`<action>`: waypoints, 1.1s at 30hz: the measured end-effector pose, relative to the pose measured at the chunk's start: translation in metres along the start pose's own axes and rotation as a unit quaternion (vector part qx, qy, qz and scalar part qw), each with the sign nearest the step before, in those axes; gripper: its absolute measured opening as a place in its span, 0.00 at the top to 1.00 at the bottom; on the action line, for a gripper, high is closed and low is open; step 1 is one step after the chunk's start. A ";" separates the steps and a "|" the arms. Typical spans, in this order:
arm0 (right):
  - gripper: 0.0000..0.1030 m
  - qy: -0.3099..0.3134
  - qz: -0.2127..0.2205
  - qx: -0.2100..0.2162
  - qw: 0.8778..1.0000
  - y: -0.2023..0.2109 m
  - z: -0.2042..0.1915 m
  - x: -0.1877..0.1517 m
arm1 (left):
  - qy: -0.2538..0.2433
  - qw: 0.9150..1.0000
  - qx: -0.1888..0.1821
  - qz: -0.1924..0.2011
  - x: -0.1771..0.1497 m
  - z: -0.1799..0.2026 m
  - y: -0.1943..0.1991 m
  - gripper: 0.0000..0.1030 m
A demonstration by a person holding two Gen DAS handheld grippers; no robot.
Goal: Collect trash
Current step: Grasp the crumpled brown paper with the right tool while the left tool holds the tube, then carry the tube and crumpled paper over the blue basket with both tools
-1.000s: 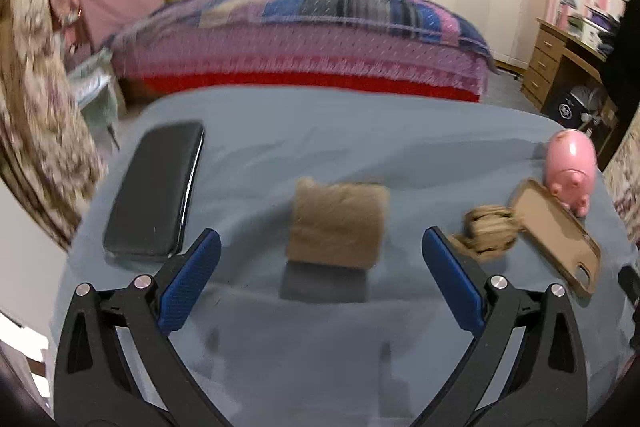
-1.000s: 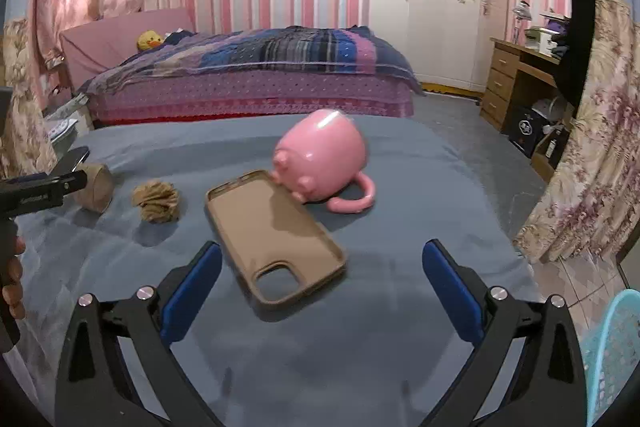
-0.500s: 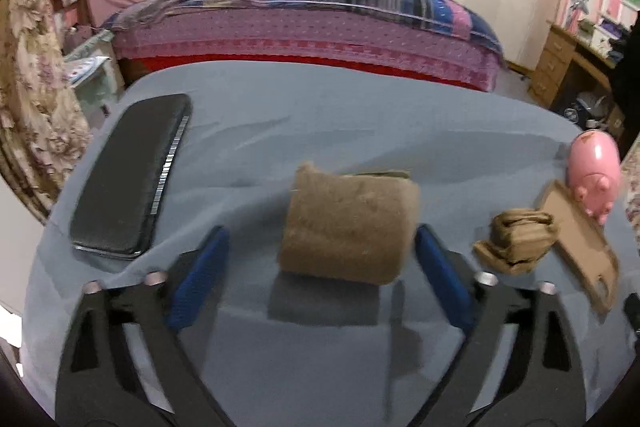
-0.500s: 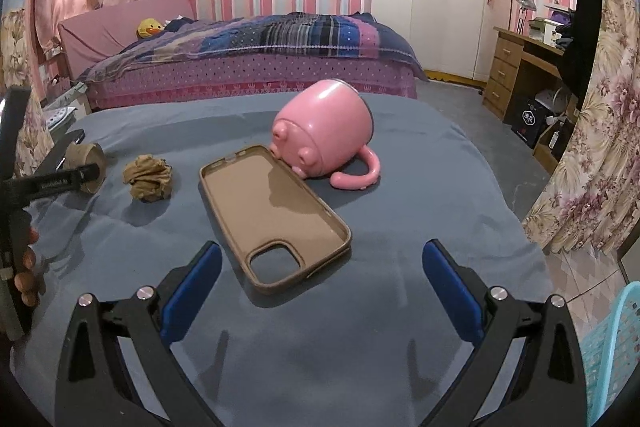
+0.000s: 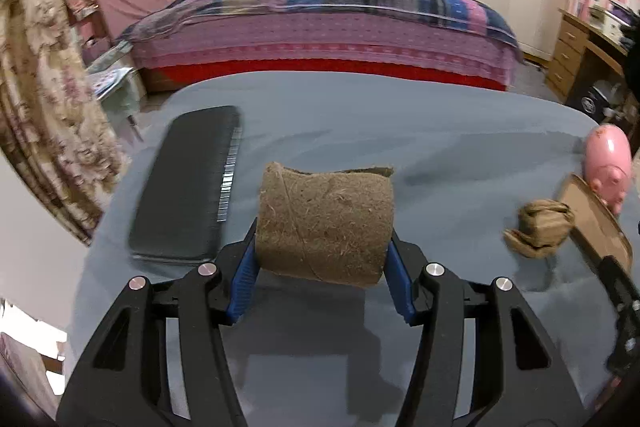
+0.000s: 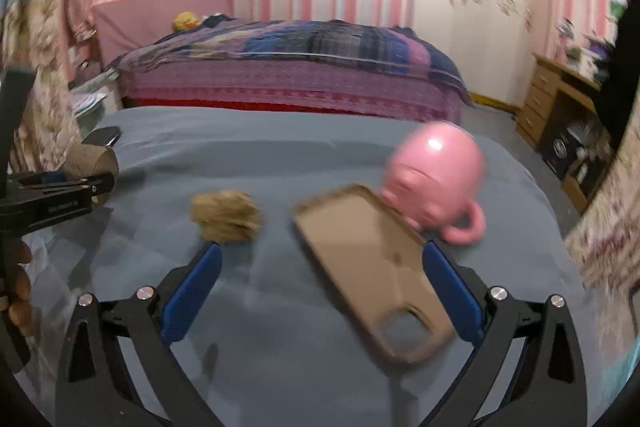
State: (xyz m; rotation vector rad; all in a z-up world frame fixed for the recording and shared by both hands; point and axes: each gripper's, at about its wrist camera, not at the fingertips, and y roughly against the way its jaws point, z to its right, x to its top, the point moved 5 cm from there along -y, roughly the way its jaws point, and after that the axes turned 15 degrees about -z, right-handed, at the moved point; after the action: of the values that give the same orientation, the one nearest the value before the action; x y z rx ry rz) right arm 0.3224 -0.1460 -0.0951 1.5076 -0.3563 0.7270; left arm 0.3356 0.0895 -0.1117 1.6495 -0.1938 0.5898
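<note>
A brown cardboard roll (image 5: pixel 324 223) lies on its side on the grey-blue cloth (image 5: pixel 360 115). My left gripper (image 5: pixel 322 259) is shut on the roll, one blue pad at each end; the roll also shows at the far left of the right wrist view (image 6: pixel 94 163). A crumpled brown paper ball (image 5: pixel 540 227) lies to the right of it, also seen in the right wrist view (image 6: pixel 226 215). My right gripper (image 6: pixel 318 283) is open and empty, just above the cloth, its left fingertip close below the paper ball.
A black phone (image 5: pixel 188 187) lies left of the roll. A tan phone case (image 6: pixel 372 271) lies between my right gripper's fingers, leaning against a pink pig mug (image 6: pixel 436 175). A bed (image 5: pixel 320 27) stands behind the table, a wooden desk (image 6: pixel 560 103) at the right.
My left gripper moved forward around the cardboard roll and shut on it. My right gripper swung left towards the paper ball and stayed open.
</note>
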 end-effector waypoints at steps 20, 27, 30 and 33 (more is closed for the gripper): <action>0.53 0.047 -0.026 0.028 0.998 -0.032 -0.050 0.033 | 0.006 1.000 0.009 -0.008 0.005 -0.015 0.002 0.47; 0.52 0.019 0.000 0.008 1.000 0.013 -0.009 0.014 | 0.009 1.000 -0.030 -0.002 0.004 0.007 0.018 0.47; 0.52 0.003 0.011 -0.012 1.000 0.039 0.016 -0.001 | -0.010 0.999 -0.044 0.005 0.002 0.030 0.028 0.47; 0.52 -0.021 0.016 -0.031 0.999 0.061 0.044 -0.017 | -0.025 0.998 -0.064 0.007 -0.001 0.053 0.037 0.47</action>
State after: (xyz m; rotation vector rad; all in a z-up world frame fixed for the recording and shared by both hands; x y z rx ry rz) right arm 0.2811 -0.1983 -0.0564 1.4632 -0.4320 0.7045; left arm 0.3319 0.0316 -0.0834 1.5414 -0.2738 0.5373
